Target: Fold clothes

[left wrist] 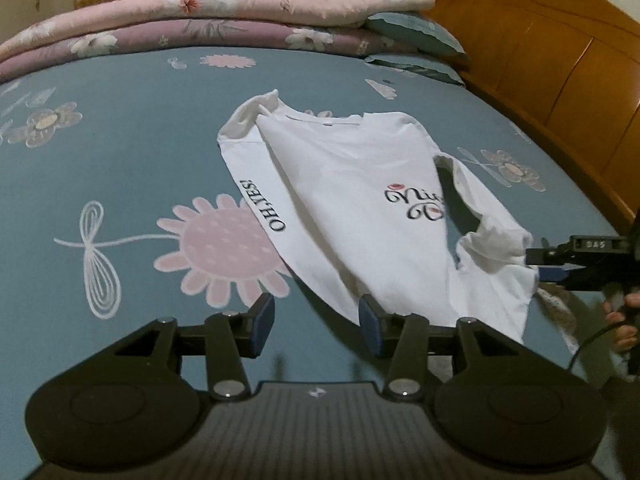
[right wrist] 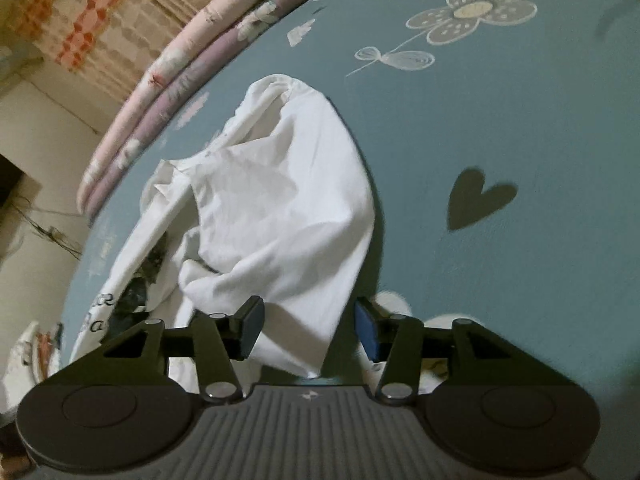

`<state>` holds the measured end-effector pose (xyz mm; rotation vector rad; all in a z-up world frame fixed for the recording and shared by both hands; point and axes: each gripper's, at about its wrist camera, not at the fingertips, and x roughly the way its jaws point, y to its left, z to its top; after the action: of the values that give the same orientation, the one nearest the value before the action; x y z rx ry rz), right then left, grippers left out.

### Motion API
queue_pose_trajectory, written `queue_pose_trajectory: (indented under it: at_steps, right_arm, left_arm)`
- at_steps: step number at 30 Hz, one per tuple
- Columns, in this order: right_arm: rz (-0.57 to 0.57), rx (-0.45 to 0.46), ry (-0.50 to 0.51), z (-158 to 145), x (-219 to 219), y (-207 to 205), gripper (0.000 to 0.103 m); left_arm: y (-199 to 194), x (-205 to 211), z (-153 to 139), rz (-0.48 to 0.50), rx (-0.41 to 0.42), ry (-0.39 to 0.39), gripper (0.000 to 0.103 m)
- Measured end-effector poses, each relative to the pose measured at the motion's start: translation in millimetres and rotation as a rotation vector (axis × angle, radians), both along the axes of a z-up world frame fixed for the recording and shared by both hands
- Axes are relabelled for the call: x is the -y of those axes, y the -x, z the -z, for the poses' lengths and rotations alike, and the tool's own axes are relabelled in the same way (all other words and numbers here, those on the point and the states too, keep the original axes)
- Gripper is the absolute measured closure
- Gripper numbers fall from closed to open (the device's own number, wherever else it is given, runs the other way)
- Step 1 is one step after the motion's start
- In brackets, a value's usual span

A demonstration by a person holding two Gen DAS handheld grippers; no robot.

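Note:
A white long-sleeved shirt (left wrist: 352, 200) lies spread on the teal flowered bedsheet (left wrist: 120, 140), with one sleeve reading "OH,YES!" folded along its left side. My left gripper (left wrist: 317, 322) hovers open at the shirt's near hem; only sheet shows between its fingers, and its right finger overlaps the hem edge. In the left wrist view my right gripper (left wrist: 546, 265) sits at the right edge, beside the bunched right sleeve. In its own view the right gripper (right wrist: 310, 324) is open above the rumpled white fabric (right wrist: 288, 208), and its pads are not pressing on the cloth.
Folded pink and purple quilts (left wrist: 200, 20) and teal pillows (left wrist: 416, 32) are stacked along the bed's far side. A wooden headboard (left wrist: 540, 60) rises at the right. A person's hand (left wrist: 624, 320) grips the right tool. Bare sheet (right wrist: 500, 160) extends right of the shirt.

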<state>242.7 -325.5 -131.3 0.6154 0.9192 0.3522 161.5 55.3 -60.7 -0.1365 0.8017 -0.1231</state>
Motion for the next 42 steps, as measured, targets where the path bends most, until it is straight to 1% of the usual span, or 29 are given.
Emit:
queue_pose_trajectory:
  at_steps: [2,3,5,6,7,13,15,18,22,25,28,31,37,42]
  right_arm:
    - [-0.002,0.023,-0.02,2.7,-1.9,2.0,0.049]
    - [-0.007,0.036,-0.018,3.1,-3.5,1.5,0.052]
    - [-0.017,0.056,-0.001,1.4,-7.2,0.2,0.076]
    - [-0.024,0.072,0.015,-2.0,-8.4,0.0,0.097]
    - [-0.03,0.089,0.033,-5.7,-9.5,0.0,0.099]
    - [-0.043,0.185,0.176,-46.7,2.6,-8.8,0.102]
    - [-0.034,0.196,0.259,-57.8,8.1,-16.0,0.102]
    - [-0.021,0.219,0.422,-74.1,14.7,-26.3,0.102]
    - [-0.004,0.22,0.561,-89.4,29.7,-43.5,0.102]
    - [0.001,0.212,0.645,-93.7,39.3,-55.7,0.102]
    - [0.005,0.211,0.75,-98.9,43.6,-67.3,0.102]
    - [0.014,0.206,0.828,-102.3,49.3,-76.9,0.102]
    - [0.07,0.161,0.939,-103.4,67.5,-103.4,0.102]
    - [0.107,0.088,0.977,-87.4,77.9,-121.5,0.102]
  left_arm:
    - [2.0,1.1,0.4,-0.003,-0.002,0.001,0.056]
    - [3.1,1.3,0.1,-0.006,-0.001,-0.002,0.056]
    - [4.9,1.6,-0.5,-0.012,0.002,-0.005,0.056]
    - [4.9,1.4,-1.0,-0.016,0.004,-0.006,0.056]
    - [4.7,1.1,-1.7,-0.02,0.005,-0.006,0.056]
    - [1.3,-1.5,1.2,-0.04,-0.006,-0.012,0.056]
    - [-0.2,-1.5,2.7,-0.041,-0.01,-0.014,0.056]
    - [-2.4,-0.3,4.9,-0.038,-0.014,-0.021,0.056]
    - [-5.6,-0.7,7.6,-0.041,-0.02,-0.016,0.056]
    - [-7.2,-0.9,9.5,-0.041,-0.025,-0.014,0.056]
    - [-8.6,-1.7,10.8,-0.042,-0.029,-0.014,0.056]
    - [-9.8,-3.1,11.6,-0.047,-0.031,-0.017,0.056]
    - [-11.6,-5.7,12.6,-0.054,-0.032,-0.02,0.056]
    - [-11.0,-8.4,13.2,-0.058,-0.036,-0.022,0.056]
